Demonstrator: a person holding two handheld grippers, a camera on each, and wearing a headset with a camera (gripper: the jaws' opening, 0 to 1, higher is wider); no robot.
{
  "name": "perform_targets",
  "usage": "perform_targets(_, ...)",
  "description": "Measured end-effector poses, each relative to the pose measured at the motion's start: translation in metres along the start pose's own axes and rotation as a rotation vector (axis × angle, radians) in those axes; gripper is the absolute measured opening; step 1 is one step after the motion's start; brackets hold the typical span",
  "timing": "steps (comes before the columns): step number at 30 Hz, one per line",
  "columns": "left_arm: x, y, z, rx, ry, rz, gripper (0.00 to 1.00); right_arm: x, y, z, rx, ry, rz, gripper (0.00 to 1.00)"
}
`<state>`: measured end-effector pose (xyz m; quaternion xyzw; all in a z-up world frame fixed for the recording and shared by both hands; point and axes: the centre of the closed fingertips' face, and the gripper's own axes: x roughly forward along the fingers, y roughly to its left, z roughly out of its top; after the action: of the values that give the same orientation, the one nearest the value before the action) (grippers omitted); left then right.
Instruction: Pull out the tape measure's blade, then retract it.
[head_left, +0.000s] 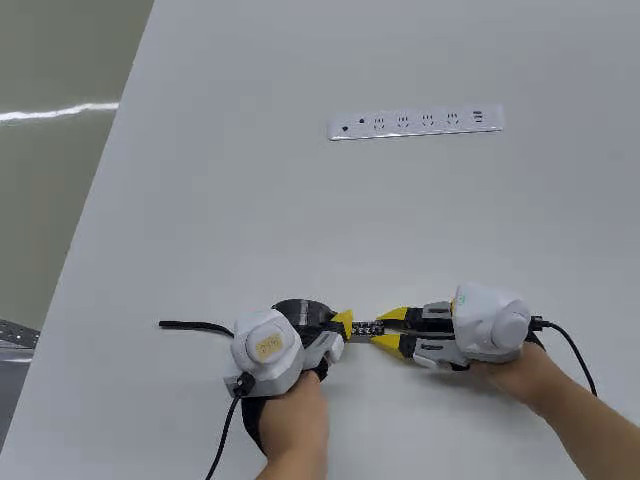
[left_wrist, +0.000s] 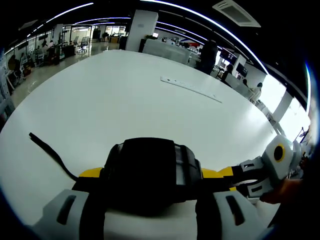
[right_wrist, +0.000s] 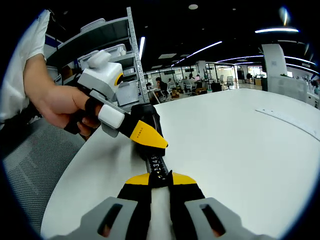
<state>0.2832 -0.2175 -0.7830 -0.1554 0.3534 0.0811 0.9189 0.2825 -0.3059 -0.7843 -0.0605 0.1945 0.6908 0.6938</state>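
The black tape measure case (head_left: 300, 313) sits low on the white table (head_left: 300, 200), and my left gripper (head_left: 335, 335) is shut on it. In the left gripper view the case (left_wrist: 150, 172) lies between the yellow jaws of the left gripper (left_wrist: 152, 175). A short length of blade (head_left: 364, 327) with printed numbers runs from the case to my right gripper (head_left: 382, 328), which is shut on its end. In the right gripper view the blade (right_wrist: 156, 165) enters the closed yellow jaws of the right gripper (right_wrist: 159, 179), with the left gripper (right_wrist: 140, 132) just beyond. A black wrist strap (head_left: 195, 325) trails left from the case.
A white power strip (head_left: 415, 122) lies flat on the far side of the table. The table's left edge (head_left: 90, 210) drops to the floor. Cables hang from both grippers toward me. Shelving (right_wrist: 110, 45) and people stand in the background.
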Motion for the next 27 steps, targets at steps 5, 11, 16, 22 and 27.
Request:
perform_targets(5, -0.001, 0.000, 0.000, -0.003, 0.002, 0.001, 0.71, 0.005, -0.001, 0.002, -0.007, 0.001, -0.002, 0.12)
perform_targets(11, -0.001, 0.000, 0.000, -0.005, -0.001, 0.001, 0.71, 0.010, 0.000, 0.003, -0.014, 0.002, -0.001, 0.12)
perform_targets(16, 0.000, 0.001, 0.001, -0.011, -0.001, 0.000, 0.71, 0.015, 0.000, 0.004, -0.014, 0.002, 0.000, 0.12)
perform_targets(22, 0.000, 0.001, 0.001, -0.016, -0.003, -0.003, 0.71, 0.022, 0.002, 0.007, -0.023, 0.003, 0.001, 0.12)
perform_targets(27, 0.000, 0.001, 0.001, -0.021, -0.003, -0.006, 0.71, 0.027, 0.002, 0.008, -0.027, 0.004, 0.004, 0.12)
